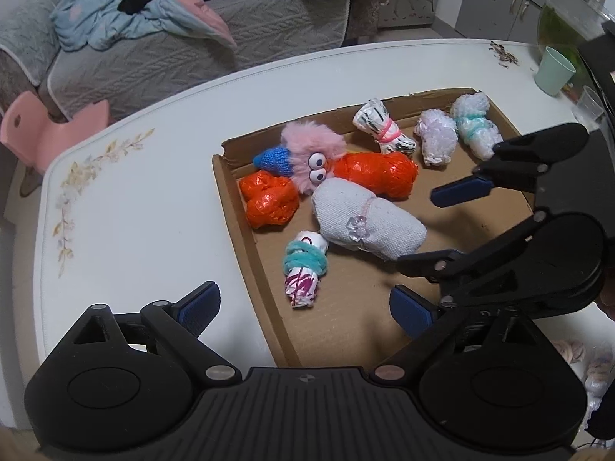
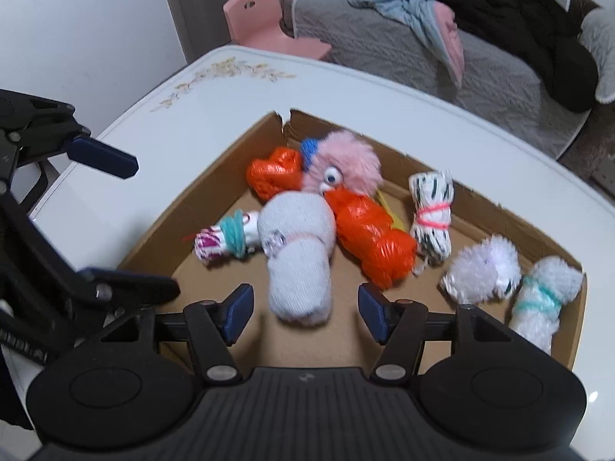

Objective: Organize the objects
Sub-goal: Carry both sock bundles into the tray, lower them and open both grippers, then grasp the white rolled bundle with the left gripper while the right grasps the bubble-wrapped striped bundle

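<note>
A shallow cardboard tray (image 1: 246, 238) lies on the white table (image 1: 134, 192). It holds a pink furry toy (image 1: 311, 150) with googly eyes, two orange plastic bundles (image 1: 269, 203) (image 1: 380, 174), a grey sock roll (image 1: 369, 223), a small roll tied with teal yarn (image 1: 303, 269), a striped roll (image 1: 384, 126) and two white fluffy rolls (image 1: 436, 136). My left gripper (image 1: 305, 309) stands open over the tray's near left wall, short of the teal-tied roll. My right gripper (image 2: 306, 313) is open, and the near end of the grey sock roll (image 2: 300, 269) lies between its pads without touching them.
A mint cup (image 1: 553, 71) and a clear cup (image 1: 588, 103) stand at the table's far right beside a glass tank. Beyond the table are a grey sofa (image 1: 250, 38) with heaped clothes and a pink child's chair (image 1: 46, 130). The left of the table is bare.
</note>
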